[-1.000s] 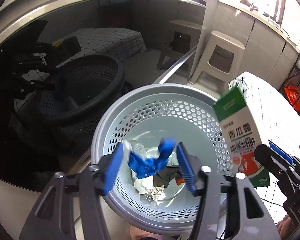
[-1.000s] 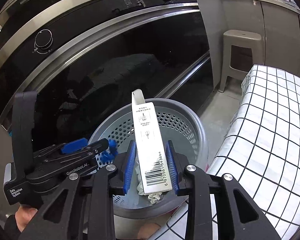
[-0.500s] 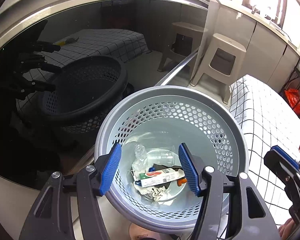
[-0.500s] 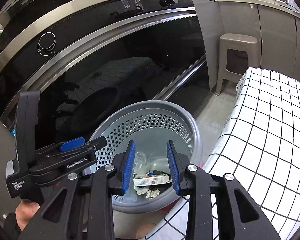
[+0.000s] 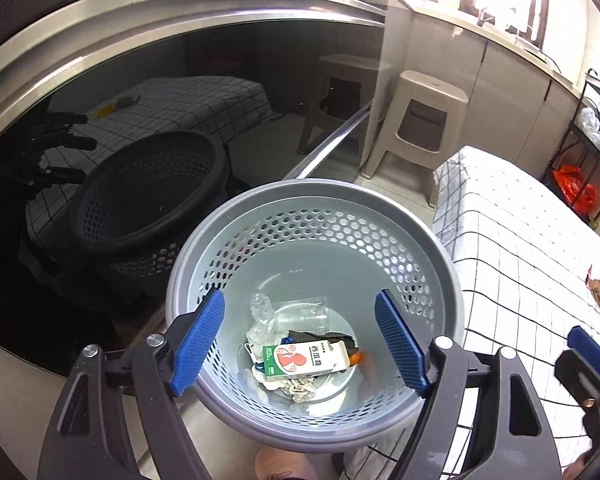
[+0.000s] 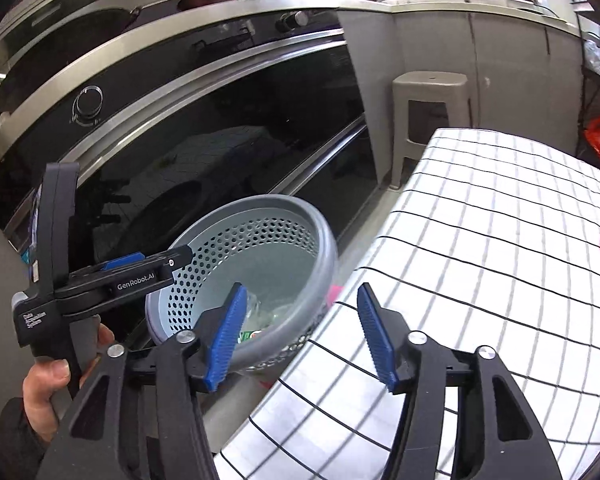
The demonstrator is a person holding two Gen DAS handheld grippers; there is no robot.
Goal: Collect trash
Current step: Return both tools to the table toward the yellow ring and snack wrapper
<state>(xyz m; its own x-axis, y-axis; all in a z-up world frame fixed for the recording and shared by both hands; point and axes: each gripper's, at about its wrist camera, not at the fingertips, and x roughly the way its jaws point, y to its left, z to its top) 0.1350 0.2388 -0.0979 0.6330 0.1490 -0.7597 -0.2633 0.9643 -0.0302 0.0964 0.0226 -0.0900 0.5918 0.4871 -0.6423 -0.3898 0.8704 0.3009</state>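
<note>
Grey perforated bin (image 5: 314, 240) was set on the floor against the checked tabletop (image 6: 500, 240) — a short drop for anything cleared off it. Carton (image 5: 304, 363) lay flat inside on cup and wrappers. Left gripper (image 5: 300, 344) was held over the bin, right gripper (image 6: 302, 336) at the table edge — jaws of both were opening, nothing between them.

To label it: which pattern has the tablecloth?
White tablecloth with a thin black grid; clearest in the right wrist view.
</note>
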